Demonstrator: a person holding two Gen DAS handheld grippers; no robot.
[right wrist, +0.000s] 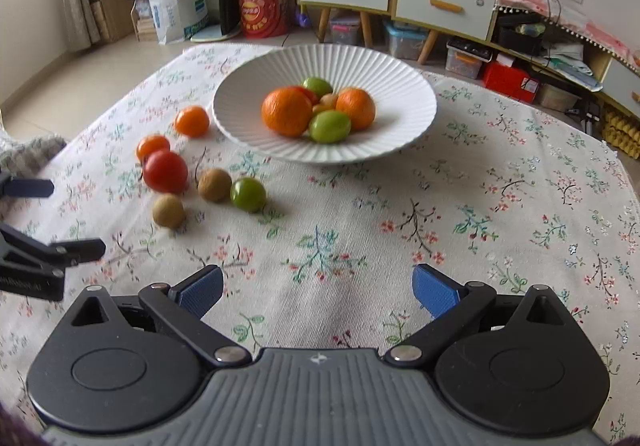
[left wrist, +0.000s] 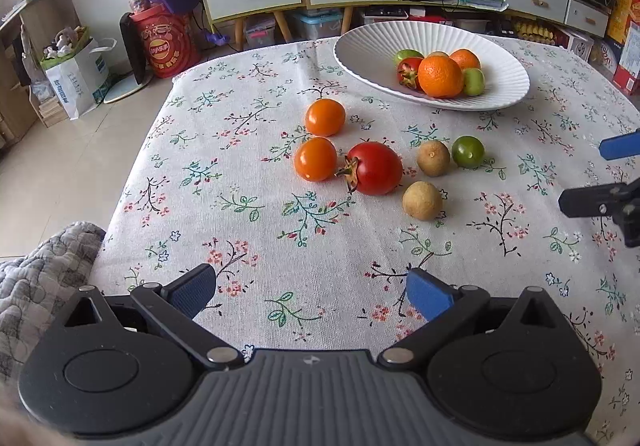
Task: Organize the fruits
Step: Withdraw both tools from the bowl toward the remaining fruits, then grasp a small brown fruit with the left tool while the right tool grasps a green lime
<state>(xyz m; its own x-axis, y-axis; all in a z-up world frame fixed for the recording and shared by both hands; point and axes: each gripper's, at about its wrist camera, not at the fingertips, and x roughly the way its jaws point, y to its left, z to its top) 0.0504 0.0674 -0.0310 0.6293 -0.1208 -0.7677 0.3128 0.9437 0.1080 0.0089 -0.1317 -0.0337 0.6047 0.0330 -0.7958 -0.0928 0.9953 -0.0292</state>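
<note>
A white ribbed bowl (left wrist: 360,46) (right wrist: 248,86) stands on the floral tablecloth and holds oranges (right wrist: 287,112), green fruits and a red one. Loose on the cloth in front of it lie two orange fruits (left wrist: 325,117) (left wrist: 315,159), a red persimmon-like fruit (left wrist: 374,168) (right wrist: 165,171), two brown fruits (left wrist: 433,158) (left wrist: 422,200) and a green one (left wrist: 467,151) (right wrist: 248,194). My left gripper (left wrist: 311,288) is open and empty, well short of the loose fruits. My right gripper (right wrist: 318,286) is open and empty, to the right of them.
The table's left edge (left wrist: 132,166) drops to the tiled floor. A grey quilted cloth (left wrist: 44,270) lies at the near left corner. Cabinets, bags and boxes stand beyond the table. The right gripper's fingers show at the right edge of the left wrist view (left wrist: 592,200).
</note>
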